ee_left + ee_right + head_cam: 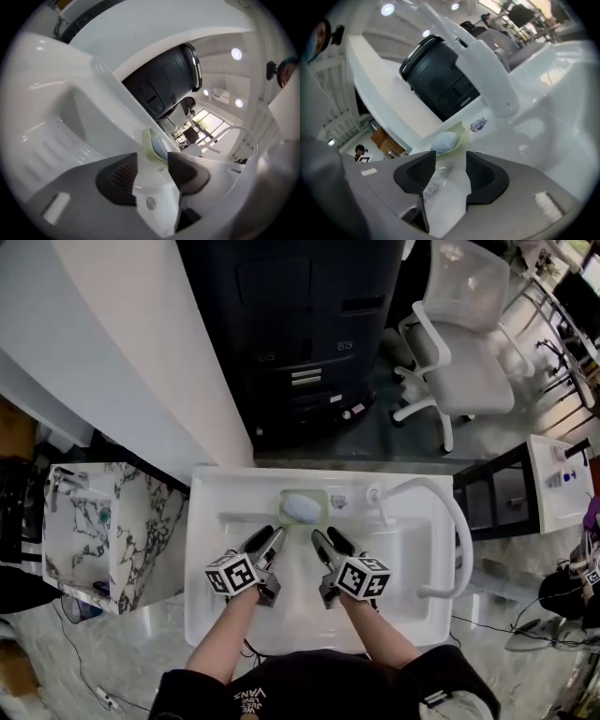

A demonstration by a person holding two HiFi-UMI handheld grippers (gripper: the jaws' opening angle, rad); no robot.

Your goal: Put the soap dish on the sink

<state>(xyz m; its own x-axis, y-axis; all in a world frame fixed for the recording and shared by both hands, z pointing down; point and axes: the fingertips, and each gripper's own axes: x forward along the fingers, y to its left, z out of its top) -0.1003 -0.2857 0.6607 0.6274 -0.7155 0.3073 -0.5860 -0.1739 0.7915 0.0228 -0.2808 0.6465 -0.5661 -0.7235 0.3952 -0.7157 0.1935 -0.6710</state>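
The soap dish [322, 502] sits on the white sink [202, 559], on the back edge at 12 o'clock. A blue soap [300, 509] lies in it. The left gripper [265, 538] is at 7 o'clock from the dish and the right gripper [328, 542] at 5 o'clock, both above the bowl. Both jaws are wide apart and hold nothing. The tap [461, 540] is at 3 o'clock.

Ahead of the jaws of the left gripper [153, 161], the pale green plastic soap dish [150, 143] shows only edge-on, one end hidden behind a black pad [187, 171]. Beyond the jaws of the right gripper [450, 157], a blue sticker [479, 124] on the white sink [562, 93] is too small to read.
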